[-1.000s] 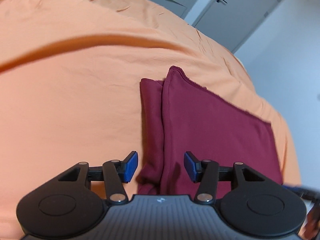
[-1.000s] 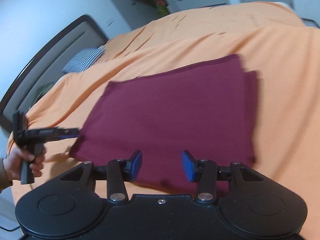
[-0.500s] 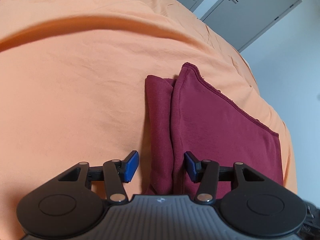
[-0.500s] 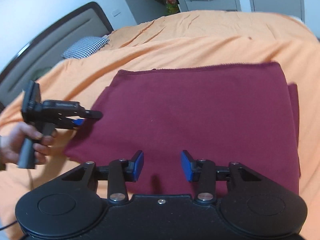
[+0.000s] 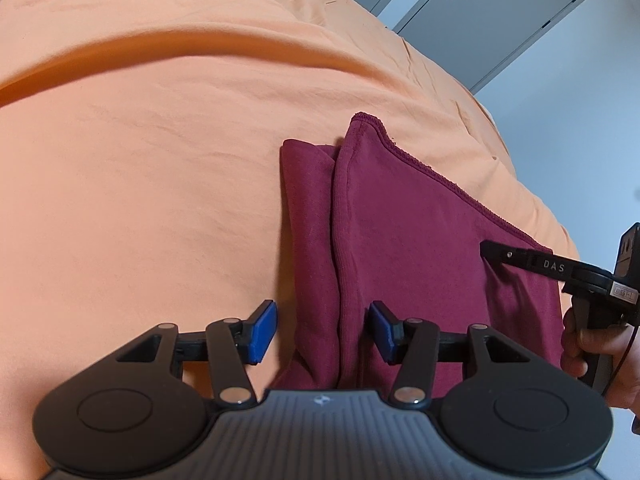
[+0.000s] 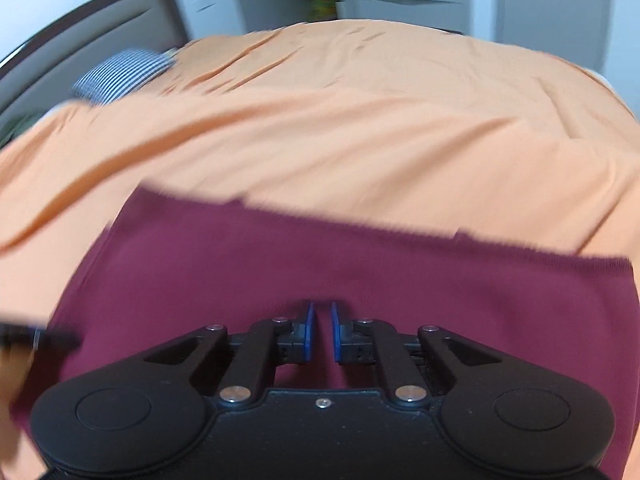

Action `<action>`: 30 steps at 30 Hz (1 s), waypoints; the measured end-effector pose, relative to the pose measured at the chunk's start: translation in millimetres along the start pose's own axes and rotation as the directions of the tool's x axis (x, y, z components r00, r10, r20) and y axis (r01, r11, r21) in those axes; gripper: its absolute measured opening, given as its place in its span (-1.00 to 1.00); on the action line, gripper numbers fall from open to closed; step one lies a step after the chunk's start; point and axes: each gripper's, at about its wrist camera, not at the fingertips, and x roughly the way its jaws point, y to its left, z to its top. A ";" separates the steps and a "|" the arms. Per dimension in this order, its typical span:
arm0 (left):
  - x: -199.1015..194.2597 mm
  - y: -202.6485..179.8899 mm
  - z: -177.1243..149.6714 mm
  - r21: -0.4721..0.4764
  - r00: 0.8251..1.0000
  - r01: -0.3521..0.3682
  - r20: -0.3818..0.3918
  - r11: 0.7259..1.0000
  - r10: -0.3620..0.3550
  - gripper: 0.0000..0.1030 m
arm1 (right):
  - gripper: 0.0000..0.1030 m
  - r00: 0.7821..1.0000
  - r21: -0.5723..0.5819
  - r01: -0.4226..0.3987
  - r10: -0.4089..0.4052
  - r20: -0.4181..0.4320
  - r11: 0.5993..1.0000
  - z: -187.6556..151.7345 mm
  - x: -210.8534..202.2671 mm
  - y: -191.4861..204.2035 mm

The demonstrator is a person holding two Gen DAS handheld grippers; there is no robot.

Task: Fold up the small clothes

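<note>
Lying flat on the orange bedsheet [image 5: 160, 200], the dark red knit garment [image 5: 420, 248] is already folded into a rectangle, with a narrower folded layer showing along its left edge in the left wrist view. What has changed in the last second sits on the right side: the right gripper [image 6: 320, 330], half open and hanging back from the near edge a moment ago, has swept in over the cloth and its jaws are closing, the blue pads nearly together. No fabric is visibly bunched between them, so whether they have caught the cloth I cannot tell; its view is smeared by motion. The left gripper [image 5: 322, 330] has barely shifted and stays half open, straddling the thick folded edge without pinching it. My reading is that the right side is going for a grip to start another fold, while the left waits to take its own edge.
</note>
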 end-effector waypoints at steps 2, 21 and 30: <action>1.5 1.2 -0.2 -0.008 1.000 0.005 0.001 1.000 -0.005 0.12 | -0.77 0.999 0.026 -0.021 0.021 -0.026 0.999 -3.8 -0.4 -3.2; 5.3 -26.2 1.3 0.072 0.996 -0.084 0.005 0.994 0.084 -0.31 | -0.55 0.989 0.234 -0.145 0.140 0.038 0.961 -125.3 -119.3 13.1; -1.9 -55.2 3.2 0.143 0.986 -0.165 0.032 0.976 0.162 -0.65 | -0.47 0.984 0.234 -0.172 0.157 0.084 0.957 -116.1 -132.8 3.7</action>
